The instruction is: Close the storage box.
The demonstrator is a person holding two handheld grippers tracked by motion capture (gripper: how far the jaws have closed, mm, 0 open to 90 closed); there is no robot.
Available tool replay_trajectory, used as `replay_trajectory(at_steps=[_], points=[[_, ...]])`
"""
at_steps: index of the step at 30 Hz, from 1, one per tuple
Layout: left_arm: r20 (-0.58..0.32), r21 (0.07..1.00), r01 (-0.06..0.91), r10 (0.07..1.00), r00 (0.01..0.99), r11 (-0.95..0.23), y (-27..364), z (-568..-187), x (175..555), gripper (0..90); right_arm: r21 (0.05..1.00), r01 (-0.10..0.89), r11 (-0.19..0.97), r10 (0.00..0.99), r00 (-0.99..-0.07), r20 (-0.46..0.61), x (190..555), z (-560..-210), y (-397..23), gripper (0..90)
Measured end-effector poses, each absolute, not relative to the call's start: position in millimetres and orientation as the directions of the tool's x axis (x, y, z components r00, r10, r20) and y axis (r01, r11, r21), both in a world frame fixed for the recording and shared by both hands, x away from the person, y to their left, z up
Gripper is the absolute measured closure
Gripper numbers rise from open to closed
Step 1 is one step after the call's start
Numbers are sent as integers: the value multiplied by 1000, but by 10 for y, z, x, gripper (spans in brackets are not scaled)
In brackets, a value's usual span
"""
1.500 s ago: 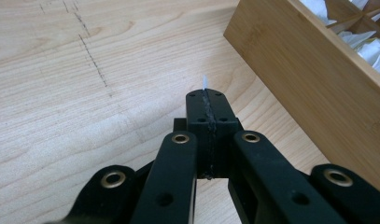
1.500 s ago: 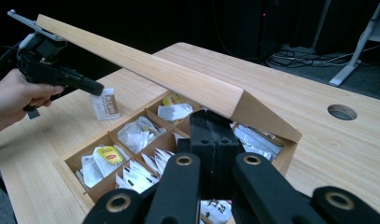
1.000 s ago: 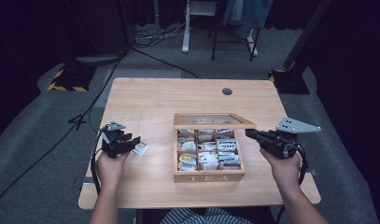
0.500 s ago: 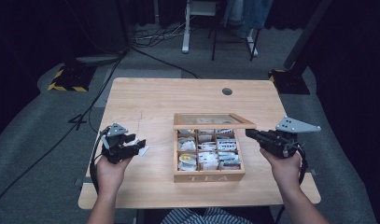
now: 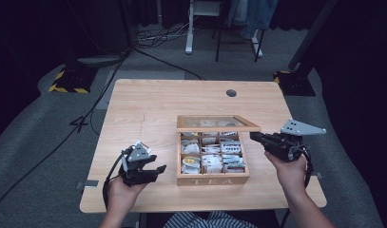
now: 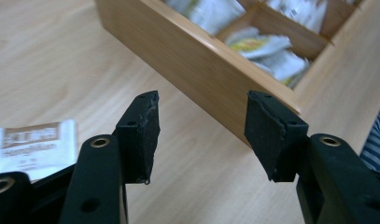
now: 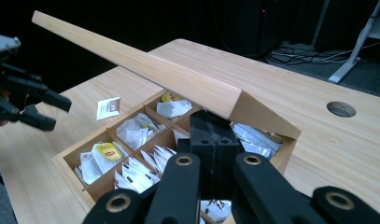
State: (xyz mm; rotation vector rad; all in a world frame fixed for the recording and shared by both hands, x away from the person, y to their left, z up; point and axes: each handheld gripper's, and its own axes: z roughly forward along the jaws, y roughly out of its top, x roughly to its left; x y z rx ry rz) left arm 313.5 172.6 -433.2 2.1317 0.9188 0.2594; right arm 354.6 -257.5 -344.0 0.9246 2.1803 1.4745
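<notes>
The wooden tea box point(image 5: 213, 178) stands near the middle of the tabletop point(image 5: 148, 102), with its lid point(image 5: 217, 124) raised. The left tongs point(image 5: 155, 172) are at 9 o'clock from the box; their jaws have just been opening and nothing is between them. A single tea bag point(image 7: 108, 108) lies on the tabletop just beside them. The right tongs point(image 5: 254, 136) are closed, at the lid's corner at 3 o'clock.

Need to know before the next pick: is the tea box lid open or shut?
Open. The lid stands raised at a slant above the tea box, with the tea bags in their compartments exposed.
</notes>
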Motion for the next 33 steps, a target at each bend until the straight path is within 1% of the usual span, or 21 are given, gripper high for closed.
replay_trajectory(at_steps=[3, 4, 7, 11, 16, 20, 25, 26, 30, 32, 33], points=[[-98, 688, 529, 660, 745, -496, 1621, -4446, 3118, 430, 912, 326, 249, 683, -727, 73, 3532, -3449, -2576, 900], [-98, 688, 529, 660, 745, -496, 1621, -4446, 3118, 421, 912, 327, 249, 683, -726, 74, 3530, -3452, -2575, 900], [-89, 649, 534, 643, 761, -542, 1550, -4555, 3115, 418, 911, 328, 251, 683, -727, 74, 3525, -3456, -2577, 900], [-101, 629, 541, 632, 769, -558, 1526, -4637, 3128, 416, 910, 331, 250, 680, -729, 78, 3525, -3461, -2580, 900], [-113, 602, 560, 634, 765, -568, 1501, -4727, 3160, 383, 909, 334, 250, 677, -732, 82, 3523, -3465, -2584, 900], [-122, 598, 566, 634, 764, -567, 1491, -4768, 3172, 364, 908, 336, 251, 676, -732, 84, 3522, -3471, -2585, 900], [-111, 585, 568, 637, 763, -578, 1469, -4852, 3193, 330, 904, 341, 257, 673, -734, 86, 3518, -3478, -2587, 900], [-95, 597, 557, 638, 764, -577, 1460, -4884, 3194, 303, 904, 342, 257, 673, -735, 87, 3516, -3480, -2587, 900], [-64, 625, 523, 630, 774, -579, 1450, -4926, 3187, 273, 902, 344, 259, 671, -736, 88, 3515, -3483, -2590, 900], [-23, 651, 479, 615, 788, -589, 1447, -4972, 3176, 240, 902, 344, 260, 669, -738, 89, 3515, -3487, -2593, 900], [-22, 662, 471, 614, 789, -583, 1458, -4987, 3179, 227, 902, 344, 260, 668, -739, 89, 3514, -3488, -2593, 900]])
